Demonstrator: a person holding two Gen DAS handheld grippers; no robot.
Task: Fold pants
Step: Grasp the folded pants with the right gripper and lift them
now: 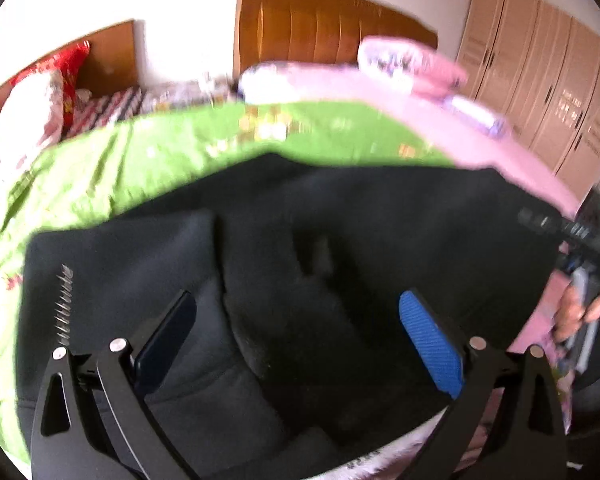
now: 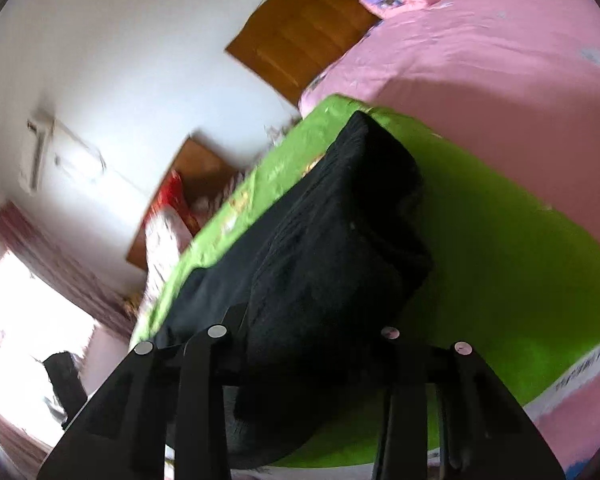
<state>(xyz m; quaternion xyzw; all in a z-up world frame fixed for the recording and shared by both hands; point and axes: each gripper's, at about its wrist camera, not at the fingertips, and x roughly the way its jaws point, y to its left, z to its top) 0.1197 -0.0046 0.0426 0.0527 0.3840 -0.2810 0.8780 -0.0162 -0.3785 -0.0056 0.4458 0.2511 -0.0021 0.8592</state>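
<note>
Black soft-fabric pants (image 1: 300, 272): part-folded on green printed sheet (image 1: 120, 168), pink bed (image 2: 480, 60). Left tongs (image 1: 296, 340): spread, empty, above the pants. Right tongs (image 2: 304, 340): grip indiscernible. Judged mid-fold; next needs grasping an edge.

We find no legible text in either view. Dark printed characters run along the white border of the green sheet (image 2: 580, 368) in the right wrist view, but blur makes them unreadable. In the left wrist view a similar dark print sits on the white fabric edge (image 1: 364, 462) below the pants (image 1: 300, 240); we cannot read it. No brands, numbers or signs can be made out elsewhere.
</note>
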